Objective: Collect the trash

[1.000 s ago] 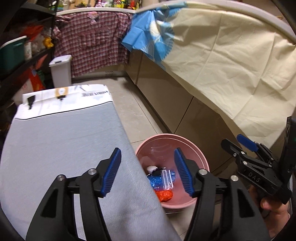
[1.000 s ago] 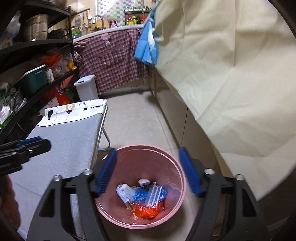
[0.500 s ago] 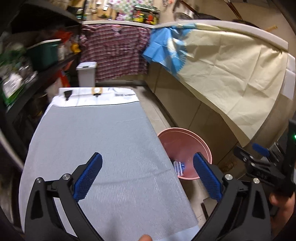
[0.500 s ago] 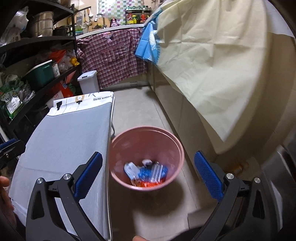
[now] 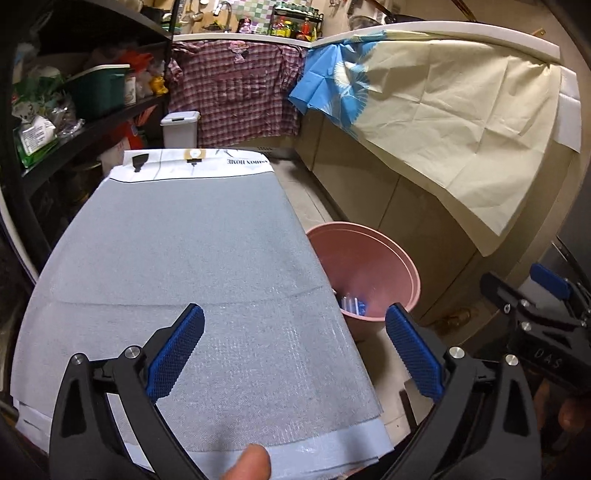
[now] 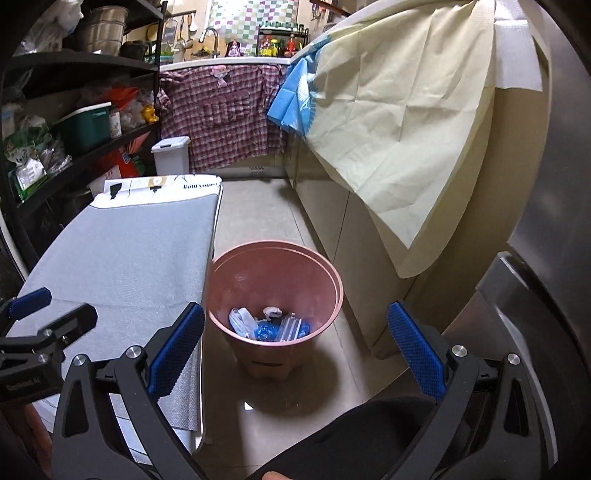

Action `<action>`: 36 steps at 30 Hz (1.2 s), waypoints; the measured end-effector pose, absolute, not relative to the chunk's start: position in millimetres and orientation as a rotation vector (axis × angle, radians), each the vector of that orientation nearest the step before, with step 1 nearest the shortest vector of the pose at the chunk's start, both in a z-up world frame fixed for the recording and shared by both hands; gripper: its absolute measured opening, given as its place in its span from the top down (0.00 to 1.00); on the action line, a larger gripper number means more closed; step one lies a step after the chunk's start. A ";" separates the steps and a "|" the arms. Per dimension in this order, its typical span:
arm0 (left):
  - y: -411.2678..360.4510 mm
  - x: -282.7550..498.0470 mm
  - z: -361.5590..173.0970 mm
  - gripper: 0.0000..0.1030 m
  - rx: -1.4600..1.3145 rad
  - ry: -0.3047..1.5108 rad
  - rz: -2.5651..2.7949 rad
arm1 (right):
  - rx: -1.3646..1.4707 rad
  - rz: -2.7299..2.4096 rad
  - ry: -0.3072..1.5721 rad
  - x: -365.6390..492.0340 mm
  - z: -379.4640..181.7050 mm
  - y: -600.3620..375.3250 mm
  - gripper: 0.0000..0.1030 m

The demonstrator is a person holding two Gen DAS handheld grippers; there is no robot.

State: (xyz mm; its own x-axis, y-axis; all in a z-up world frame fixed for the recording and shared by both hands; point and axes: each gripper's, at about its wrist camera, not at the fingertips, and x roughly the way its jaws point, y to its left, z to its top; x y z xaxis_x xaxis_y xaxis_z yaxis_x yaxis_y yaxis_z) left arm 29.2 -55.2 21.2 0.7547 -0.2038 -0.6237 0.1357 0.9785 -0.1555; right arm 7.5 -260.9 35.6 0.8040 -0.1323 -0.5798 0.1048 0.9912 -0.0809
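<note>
Both claws, left claw point(image 5: 293, 350) and right claw point(image 6: 295, 349), gape released (nothing held) near the pink bin point(image 6: 275, 295).

A home kitchen: tap point(image 6: 210, 35) and spice jars point(image 6: 280, 44) on the counter, cluttered shelves point(image 6: 74, 110).

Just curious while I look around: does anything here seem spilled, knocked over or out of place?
Nothing stands out. The pink bin stands upright on the floor with the trash inside it, and both claws, left and right, are open and hold nothing.
</note>
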 end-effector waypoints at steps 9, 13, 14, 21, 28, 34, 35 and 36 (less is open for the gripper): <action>-59.7 30.0 14.3 0.07 -0.087 0.693 -0.186 | -0.047 -0.132 0.626 8.5 36.0 -259.8 0.05; -60.3 30.0 14.1 0.07 -0.088 0.695 -0.186 | -0.046 -0.134 0.624 8.7 35.9 -259.4 0.05; -60.8 29.8 14.5 0.07 -0.089 0.694 -0.185 | -0.047 -0.134 0.624 8.7 36.0 -259.4 0.05; -62.1 29.5 14.2 0.07 -0.084 0.691 -0.197 | -0.045 -0.134 0.625 8.7 36.3 -259.4 0.05; -62.8 28.3 15.0 0.07 -0.077 0.683 -0.200 | -0.044 -0.134 0.624 9.4 36.0 -260.2 0.05; -62.9 28.5 15.3 0.07 -0.074 0.681 -0.201 | -0.047 -0.134 0.624 9.1 36.1 -260.3 0.05; -63.7 28.3 15.3 0.07 -0.076 0.682 -0.203 | -0.047 -0.134 0.624 9.3 36.0 -260.4 0.05; -63.7 28.9 15.1 0.07 -0.077 0.684 -0.204 | -0.047 -0.133 0.624 9.5 36.0 -260.6 0.05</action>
State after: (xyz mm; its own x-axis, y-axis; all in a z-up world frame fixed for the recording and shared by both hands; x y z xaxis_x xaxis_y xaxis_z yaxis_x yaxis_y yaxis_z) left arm 28.9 -63.7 15.1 0.7561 -0.2121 -0.6192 0.1614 0.9772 -0.1377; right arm 9.4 -260.6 36.0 0.8034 -0.1383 -0.5791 0.1098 0.9904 -0.0842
